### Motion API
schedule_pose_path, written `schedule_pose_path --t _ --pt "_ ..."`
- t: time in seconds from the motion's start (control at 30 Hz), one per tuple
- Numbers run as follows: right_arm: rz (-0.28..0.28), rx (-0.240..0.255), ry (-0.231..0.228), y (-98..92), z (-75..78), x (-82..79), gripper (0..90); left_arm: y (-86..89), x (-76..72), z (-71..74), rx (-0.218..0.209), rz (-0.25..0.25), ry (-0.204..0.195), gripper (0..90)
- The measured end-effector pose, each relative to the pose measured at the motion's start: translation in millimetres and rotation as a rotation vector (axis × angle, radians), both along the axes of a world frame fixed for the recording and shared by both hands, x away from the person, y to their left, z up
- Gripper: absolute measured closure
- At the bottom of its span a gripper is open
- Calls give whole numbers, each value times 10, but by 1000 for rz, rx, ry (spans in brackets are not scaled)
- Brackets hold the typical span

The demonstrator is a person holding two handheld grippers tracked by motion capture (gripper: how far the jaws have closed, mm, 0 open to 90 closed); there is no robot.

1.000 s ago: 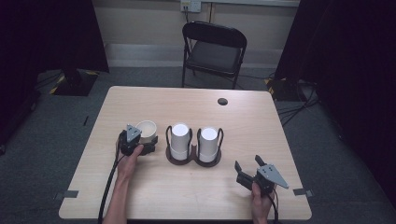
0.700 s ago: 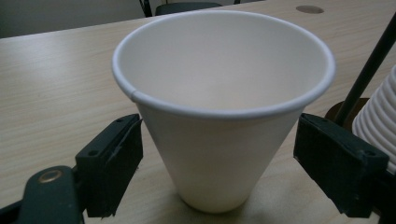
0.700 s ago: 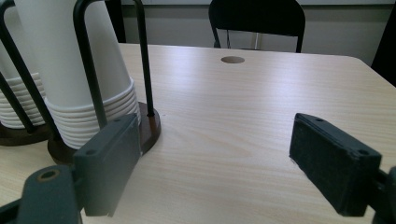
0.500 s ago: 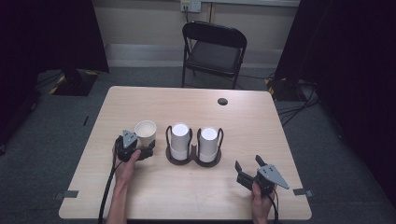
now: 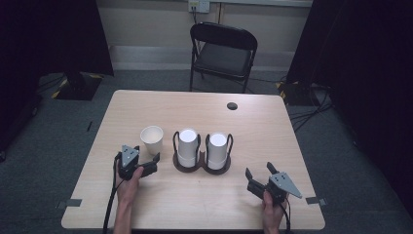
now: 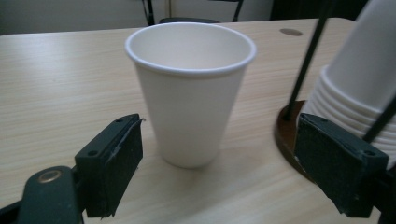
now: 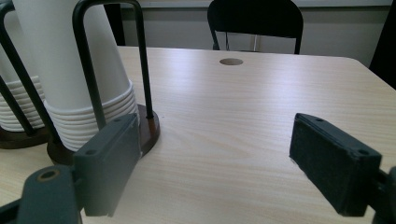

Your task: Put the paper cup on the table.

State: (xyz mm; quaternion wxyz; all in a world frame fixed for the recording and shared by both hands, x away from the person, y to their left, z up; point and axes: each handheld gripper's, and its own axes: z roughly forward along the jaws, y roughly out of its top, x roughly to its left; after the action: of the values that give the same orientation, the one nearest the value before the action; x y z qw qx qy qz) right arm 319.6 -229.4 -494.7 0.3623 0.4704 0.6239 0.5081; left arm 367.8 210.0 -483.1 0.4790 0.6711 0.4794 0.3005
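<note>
Standing upright on the table (image 5: 146,105), the single paper cup (image 5: 151,140) is mouth-up and just to the left of the cup holder (image 5: 202,166), not touching it. Behind it, toward the person, the left gripper (image 5: 147,163) rests low over the wood with its jaws spread wide. In the left gripper view the cup (image 6: 190,91) sits ahead of the two pads, centred between them but beyond their tips, so nothing is pinched and neither pad touches its wall. One pad lies close to the dark base of the holder (image 6: 289,140), where a stack of upturned cups (image 6: 359,88) leans in at the edge.

At the near right corner of the table, well apart from the cups, the right gripper (image 5: 259,174) is also released, its jaws wide and holding nothing. From the right gripper view, bare wood lies between its pads, with the holder's wire loop and a stack of cups (image 7: 74,74) off to one side.
</note>
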Motion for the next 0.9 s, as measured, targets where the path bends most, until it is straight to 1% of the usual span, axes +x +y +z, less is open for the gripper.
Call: schedule_pose_path --t 0.1,0.17,0.23,0.27,0.3,0.4,0.5,0.63,0.7,0.73,0.8,0.83,0.87,0.9 --pt "-1 2 0 0 0 -1 156 -91 -77 31 31 -3 -16 157" --pt "-1 2 -1 0 -1 0 156 -150 -122 45 31 -18 -30 157" --pt "-2 3 -5 -1 -2 -2 156 -229 -167 43 14 -37 -36 157" --pt "-3 3 -6 -1 -2 -3 156 -261 -193 45 29 -43 -39 157" --pt "-3 3 -6 -1 -2 -4 156 -289 -216 48 30 -45 -44 157" --pt "-3 4 -8 -1 -2 -7 156 -335 -287 75 12 -60 -51 156" --pt "-3 5 -8 -2 -2 -7 156 -360 -364 102 8 -69 -58 155" --pt "-2 4 -7 -1 -1 -8 156 -382 -450 102 4 -77 -58 155" --pt "-3 4 -7 0 -2 -8 156 -386 -490 94 -6 -83 -56 155" --pt "-2 4 -7 -1 -1 -8 156 -395 -509 86 -19 -86 -56 155" --pt "-2 3 -7 0 -2 -7 156 -412 -539 72 -27 -93 -61 154" --pt "-2 2 -6 -1 -1 -7 156 -430 -544 59 -47 -107 -60 154" --pt "-2 2 -6 0 -1 -7 156 -461 -551 48 -40 -132 -56 155" --pt "-1 1 -5 2 -1 -6 156 -489 -564 44 -22 -135 -55 155"
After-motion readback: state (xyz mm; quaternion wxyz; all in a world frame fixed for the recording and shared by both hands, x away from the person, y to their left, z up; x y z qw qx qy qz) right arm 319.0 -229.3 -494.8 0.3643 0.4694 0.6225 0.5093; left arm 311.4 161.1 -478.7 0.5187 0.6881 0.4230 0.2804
